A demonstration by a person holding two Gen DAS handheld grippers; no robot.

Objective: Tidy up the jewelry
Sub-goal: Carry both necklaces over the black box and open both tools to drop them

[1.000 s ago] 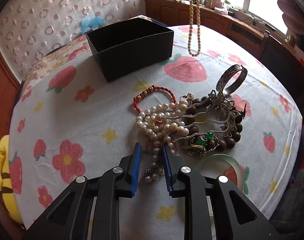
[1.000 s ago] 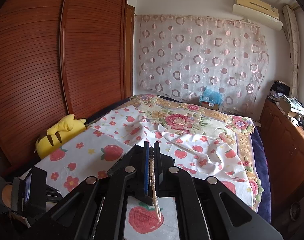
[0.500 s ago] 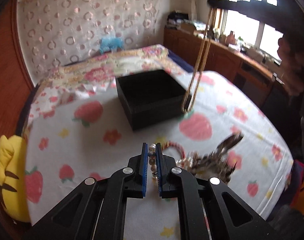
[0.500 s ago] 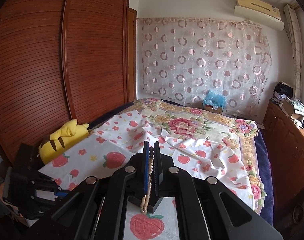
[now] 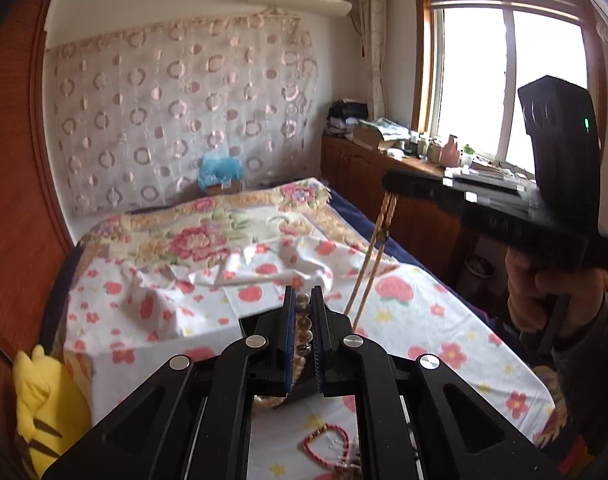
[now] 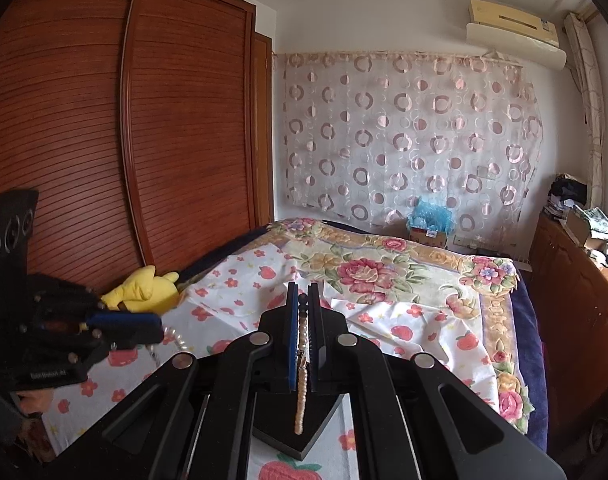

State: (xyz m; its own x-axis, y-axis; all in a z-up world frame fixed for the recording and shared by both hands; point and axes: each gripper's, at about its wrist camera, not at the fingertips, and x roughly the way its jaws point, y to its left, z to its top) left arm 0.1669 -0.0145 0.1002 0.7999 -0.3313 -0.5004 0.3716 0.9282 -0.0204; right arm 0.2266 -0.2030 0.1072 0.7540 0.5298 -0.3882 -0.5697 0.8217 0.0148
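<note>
The left tool [image 5: 303, 307] has clamped shut on the pearl necklace [image 5: 304, 322] and lifted it off the table [image 5: 444, 332]; the right tool [image 6: 303, 300] stays pinched on its bead necklace [image 6: 301, 400].

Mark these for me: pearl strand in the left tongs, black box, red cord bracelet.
pearl strand [image 5: 303, 322], left wrist view, beads pinched between the pads.
black box [image 6: 304, 438], right wrist view, near corner.
red cord bracelet [image 5: 326, 439], left wrist view, its loop on the cloth.
</note>
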